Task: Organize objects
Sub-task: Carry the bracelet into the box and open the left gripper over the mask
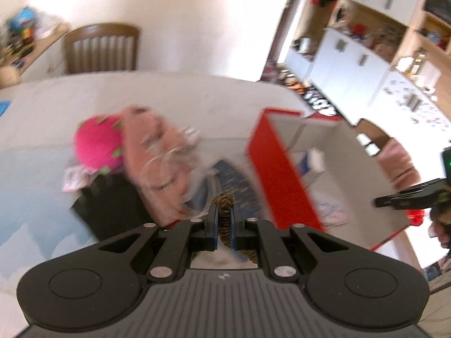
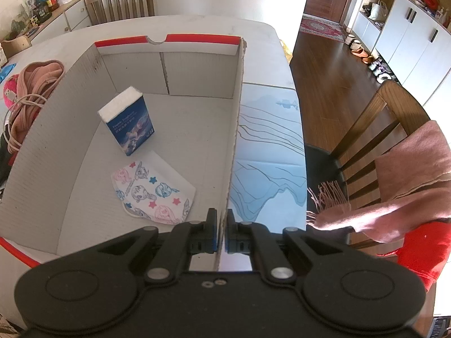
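In the left wrist view my left gripper [image 1: 224, 212] is shut on a brown braided cord [image 1: 224, 201] that stands up between its pads, above the table. Behind it, blurred, lie a pink scarf [image 1: 149, 152], a bright pink plush ball [image 1: 97, 145] and a pale looped cable [image 1: 166, 163]. The red-sided cardboard box [image 1: 277, 180] stands to the right. In the right wrist view my right gripper [image 2: 221, 217] is shut on the box's right wall [image 2: 235, 129]. Inside the box are a blue tissue pack [image 2: 128, 121] and a cartoon-print packet [image 2: 153, 194].
A black object [image 1: 112, 211] lies under the pile on the left. Wooden chairs stand at the table's far side [image 2: 121, 0] and at its right [image 2: 375, 129], the latter draped with a pink scarf [image 2: 408, 183]. A blue patterned mat [image 2: 267, 155] covers the table beside the box.
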A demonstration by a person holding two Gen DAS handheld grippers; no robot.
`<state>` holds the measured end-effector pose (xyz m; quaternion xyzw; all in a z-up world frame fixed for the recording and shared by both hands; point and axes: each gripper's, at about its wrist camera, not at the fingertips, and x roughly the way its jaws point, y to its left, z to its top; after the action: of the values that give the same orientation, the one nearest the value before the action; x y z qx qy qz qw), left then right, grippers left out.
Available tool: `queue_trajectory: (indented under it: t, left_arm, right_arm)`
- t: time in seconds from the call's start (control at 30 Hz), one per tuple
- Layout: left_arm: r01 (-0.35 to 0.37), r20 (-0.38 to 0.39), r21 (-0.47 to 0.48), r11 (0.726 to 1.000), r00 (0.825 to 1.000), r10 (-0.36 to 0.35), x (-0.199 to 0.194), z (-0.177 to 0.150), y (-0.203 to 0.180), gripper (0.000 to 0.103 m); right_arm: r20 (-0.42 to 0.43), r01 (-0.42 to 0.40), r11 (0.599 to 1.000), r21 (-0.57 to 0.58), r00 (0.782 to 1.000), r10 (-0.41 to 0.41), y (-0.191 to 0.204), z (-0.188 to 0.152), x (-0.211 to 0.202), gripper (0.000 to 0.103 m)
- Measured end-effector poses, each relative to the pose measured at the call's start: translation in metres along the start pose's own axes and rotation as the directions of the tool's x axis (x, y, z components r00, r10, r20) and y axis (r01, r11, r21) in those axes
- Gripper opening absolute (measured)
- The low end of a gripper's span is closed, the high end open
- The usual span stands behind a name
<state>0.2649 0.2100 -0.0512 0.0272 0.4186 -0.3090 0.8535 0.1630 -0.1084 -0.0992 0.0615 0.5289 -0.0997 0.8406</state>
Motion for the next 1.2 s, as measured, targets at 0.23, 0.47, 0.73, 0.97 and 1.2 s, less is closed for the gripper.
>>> queue_trajectory:
  t: [0.23,0.47,0.73,0.97,1.2]
  left_arm:
    - [0.165,0.007,0.085,0.983,0.986,-0.167,0.003,0.027,-0.050,0.007]
    - [0.248,-0.034,0.202,0.947,0.969,-0.246,0.026,0.041,-0.100,0.007]
    - [0.285,-0.127,0.295,0.912,0.958,-0.258,0.070,0.039,-0.144,0.007]
    - [0.316,-0.213,0.325,0.891,0.943,-0.257,0.111,0.031,-0.167,0.007]
    - [0.339,-0.293,0.341,0.877,0.925,-0.244,0.141,0.017,-0.181,0.007]
  right_arm:
    - [0.002,-0.002,1.000,-0.001,1.000,0.002,-0.001,0.001,0.000,0.004]
    - [0.005,-0.003,1.000,-0.003,1.000,0.003,0.001,0.003,0.001,0.004]
    - [0.011,-0.011,1.000,-0.002,1.000,0.011,-0.001,0.000,0.001,0.004]
    - [0.014,-0.017,1.000,-0.001,1.000,0.017,-0.002,-0.001,0.001,0.004]
    - [0.018,-0.022,1.000,0.002,1.000,0.022,-0.003,-0.003,0.001,0.005]
